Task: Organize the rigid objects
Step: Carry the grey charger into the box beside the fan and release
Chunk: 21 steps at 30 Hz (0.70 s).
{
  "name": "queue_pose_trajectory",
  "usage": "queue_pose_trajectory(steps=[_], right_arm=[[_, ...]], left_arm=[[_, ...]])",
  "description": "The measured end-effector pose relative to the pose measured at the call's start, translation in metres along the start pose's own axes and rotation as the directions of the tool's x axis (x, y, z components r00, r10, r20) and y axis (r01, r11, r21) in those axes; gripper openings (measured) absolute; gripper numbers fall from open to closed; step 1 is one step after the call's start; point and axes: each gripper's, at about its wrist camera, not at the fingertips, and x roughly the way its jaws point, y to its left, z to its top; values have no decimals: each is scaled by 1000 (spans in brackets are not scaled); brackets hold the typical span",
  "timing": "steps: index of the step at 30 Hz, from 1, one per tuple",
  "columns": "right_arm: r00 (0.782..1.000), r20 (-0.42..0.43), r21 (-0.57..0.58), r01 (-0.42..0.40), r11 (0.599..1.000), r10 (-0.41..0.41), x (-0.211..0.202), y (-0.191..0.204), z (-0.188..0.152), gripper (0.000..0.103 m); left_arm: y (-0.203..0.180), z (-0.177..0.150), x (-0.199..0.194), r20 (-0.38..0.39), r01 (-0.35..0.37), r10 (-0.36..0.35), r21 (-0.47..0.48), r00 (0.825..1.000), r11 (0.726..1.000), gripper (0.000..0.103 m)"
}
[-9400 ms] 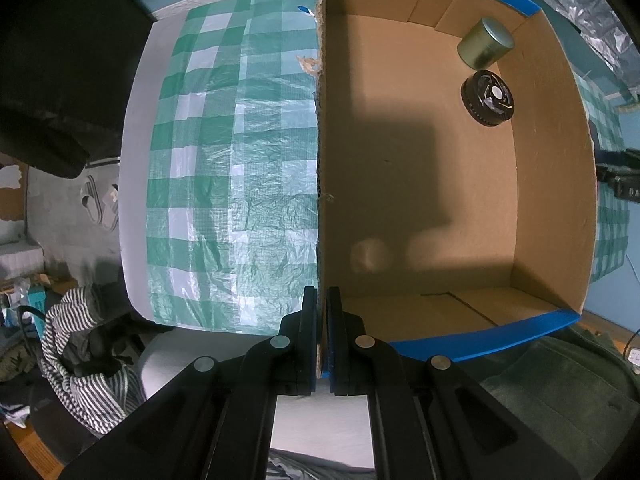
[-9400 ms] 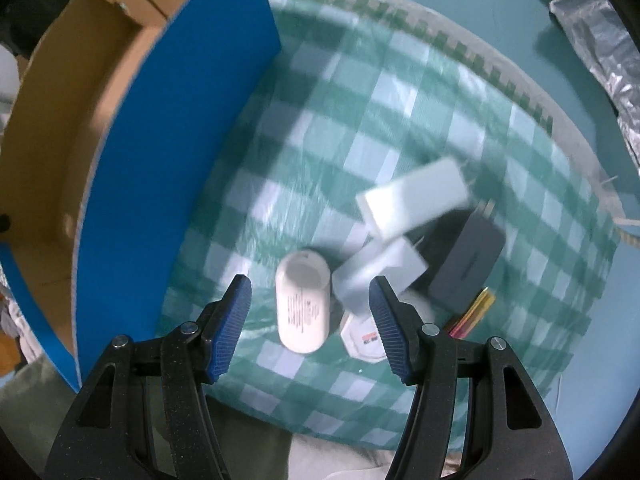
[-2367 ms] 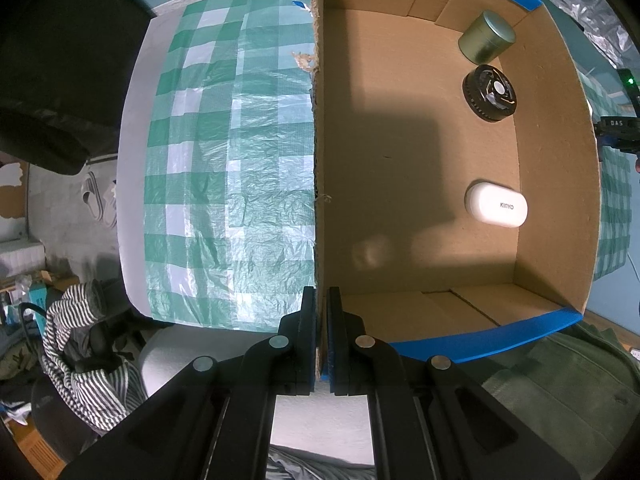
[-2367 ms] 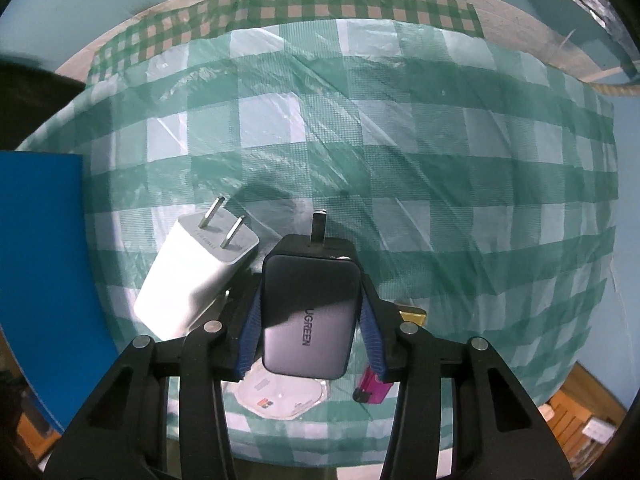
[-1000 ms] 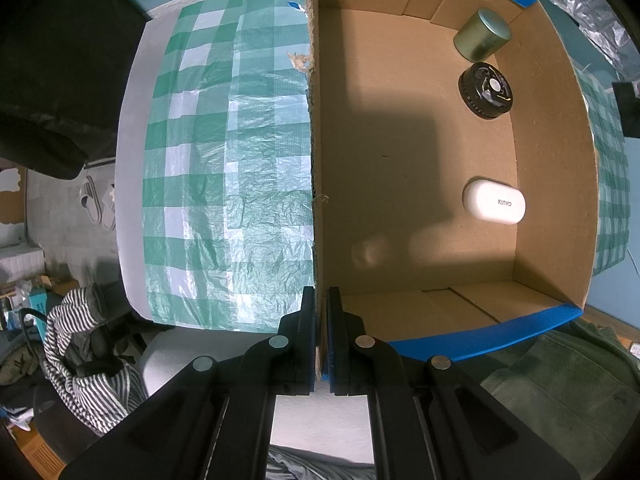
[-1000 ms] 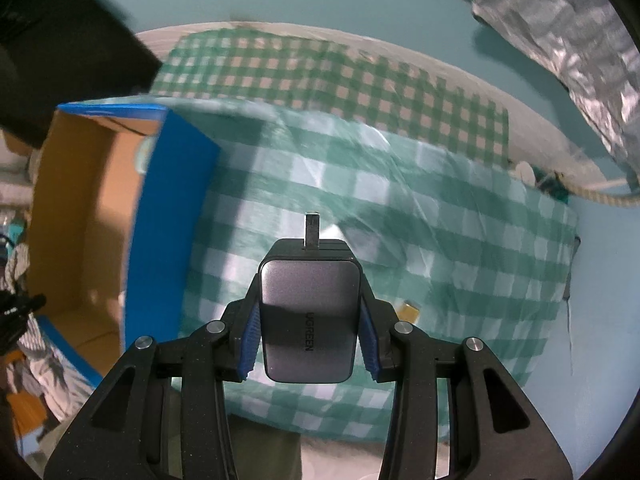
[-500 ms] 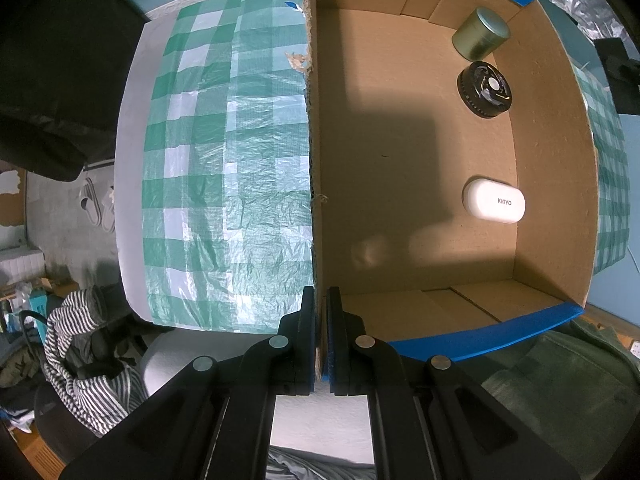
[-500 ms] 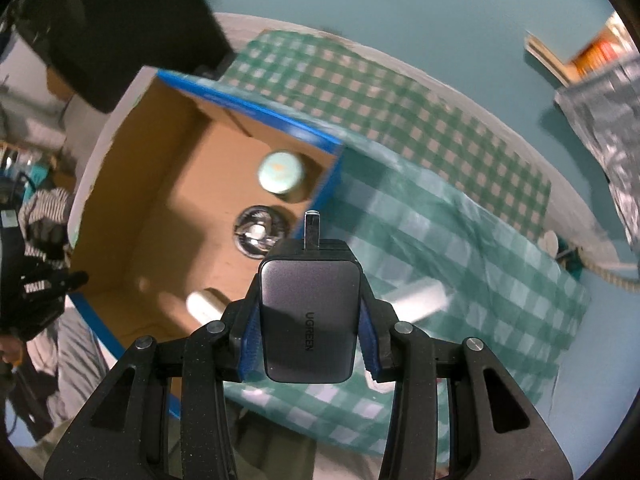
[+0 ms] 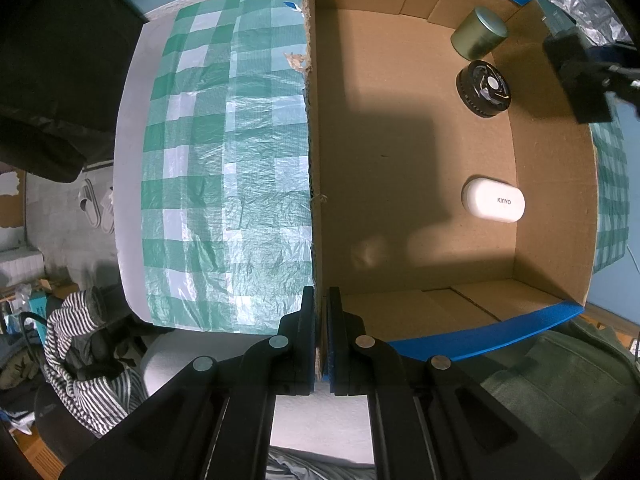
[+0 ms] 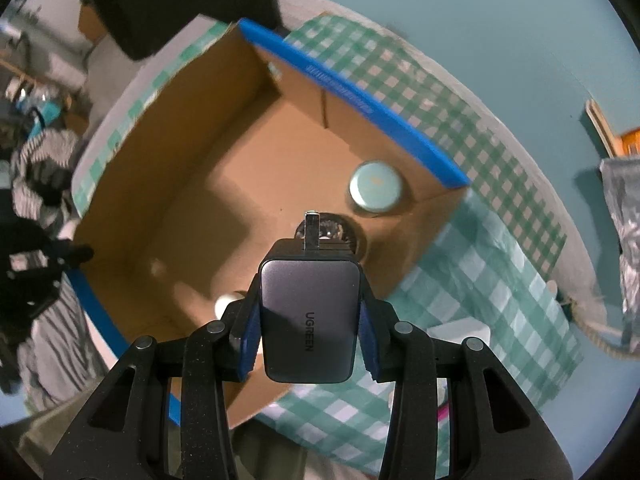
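1. Since a second ago, right gripper has carried the grey charger from over the checked cloth to above the cardboard box; left gripper unchanged.
2. Right jaws clamp the charger's two side faces, prongs pointing to 12 o'clock.
3. Left jaws are pinched on the box's wall edge, steadying it.
4. In the box: tin at 1 o'clock, black disc just below it, white case at 3 o'clock.
5. Charger looks rigid, compact and smooth, so probably slippery; side-face grip is right, avoid the prongs.
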Motion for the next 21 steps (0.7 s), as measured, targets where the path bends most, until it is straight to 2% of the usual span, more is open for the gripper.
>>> queue_pose_trajectory(steps=[12, 21], right_arm=[[994, -99, -85, 37, 996, -45, 50, 20, -5, 40], [991, -127, -99, 30, 995, -43, 65, 26, -9, 40]], left_arm=[[0, -1, 1, 3, 2, -2, -1, 1000, 1000, 4], [-1, -2, 3, 0, 5, -5, 1, 1000, 1000, 4]])
